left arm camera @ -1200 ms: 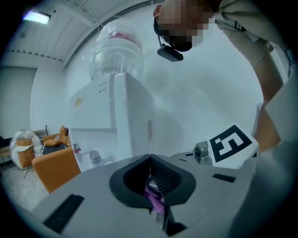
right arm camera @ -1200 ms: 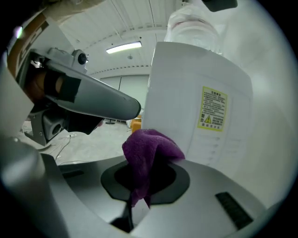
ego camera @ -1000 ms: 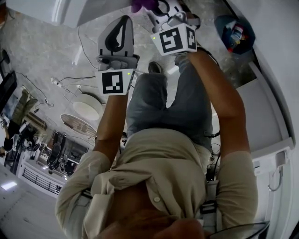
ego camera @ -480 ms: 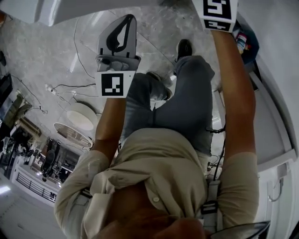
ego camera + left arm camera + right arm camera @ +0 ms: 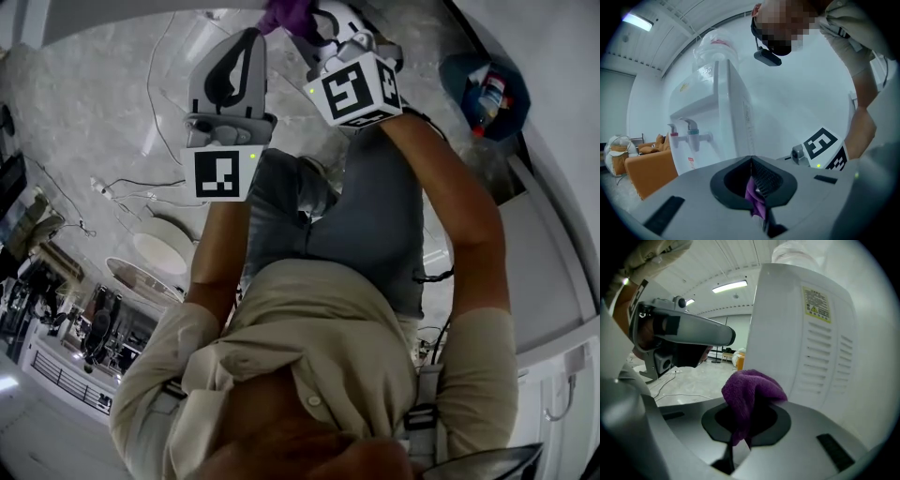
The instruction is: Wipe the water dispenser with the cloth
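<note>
Right gripper (image 5: 746, 425) is clamped on the bunched purple terry cloth (image 5: 750, 390), which is pushed right up against the vented side panel of the white plastic water dispenser (image 5: 806, 333). Left gripper (image 5: 751, 161) is just to its left, with its jaws pressed together on a small purple fabric scrap (image 5: 754, 202).

Bright, even indoor light, mainly from ceiling strip lamps (image 5: 730, 286). Pale glare streaks on the glossy floor (image 5: 103, 103); water dispenser (image 5: 806, 333) side nearly washed out white. Heavy fisheye warp w/ dark vignette at corners of both gripper views; closest foreground soft, bkgd fairly sharp. Shadows weak.
</note>
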`<act>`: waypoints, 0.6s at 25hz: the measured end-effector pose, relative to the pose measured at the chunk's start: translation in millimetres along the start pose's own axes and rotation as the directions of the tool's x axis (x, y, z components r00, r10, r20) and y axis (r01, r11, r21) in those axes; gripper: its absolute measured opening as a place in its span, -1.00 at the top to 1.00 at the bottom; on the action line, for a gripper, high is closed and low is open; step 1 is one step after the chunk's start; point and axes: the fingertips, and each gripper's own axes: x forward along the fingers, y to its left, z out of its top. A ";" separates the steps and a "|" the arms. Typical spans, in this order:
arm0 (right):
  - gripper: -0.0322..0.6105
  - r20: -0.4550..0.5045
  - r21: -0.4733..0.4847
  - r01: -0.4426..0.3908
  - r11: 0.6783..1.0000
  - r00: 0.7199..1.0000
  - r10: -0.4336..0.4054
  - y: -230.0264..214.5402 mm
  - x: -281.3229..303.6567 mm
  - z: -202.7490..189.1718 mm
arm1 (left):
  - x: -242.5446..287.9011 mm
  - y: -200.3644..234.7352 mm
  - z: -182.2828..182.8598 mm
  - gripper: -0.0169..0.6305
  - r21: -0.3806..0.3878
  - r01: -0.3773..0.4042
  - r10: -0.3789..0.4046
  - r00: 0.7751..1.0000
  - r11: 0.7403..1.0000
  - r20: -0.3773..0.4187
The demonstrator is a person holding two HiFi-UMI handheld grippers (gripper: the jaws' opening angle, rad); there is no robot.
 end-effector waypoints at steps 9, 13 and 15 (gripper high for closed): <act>0.76 -0.080 0.011 0.134 0.991 0.988 -0.133 -102.2 10.8 -74.6 | 11.8 -5.6 -12.3 0.90 0.007 0.010 -0.010 1.000 1.000 0.026; 0.76 -0.120 -0.005 0.290 0.957 0.950 -0.288 -168.8 5.1 -91.2 | 9.5 -3.5 -23.4 0.90 0.018 0.006 -0.006 1.000 1.000 0.025; 0.76 -0.133 0.043 0.357 0.933 0.928 -0.349 -192.2 3.4 -100.3 | 7.2 -1.9 -29.5 0.90 0.017 0.001 -0.002 1.000 1.000 0.025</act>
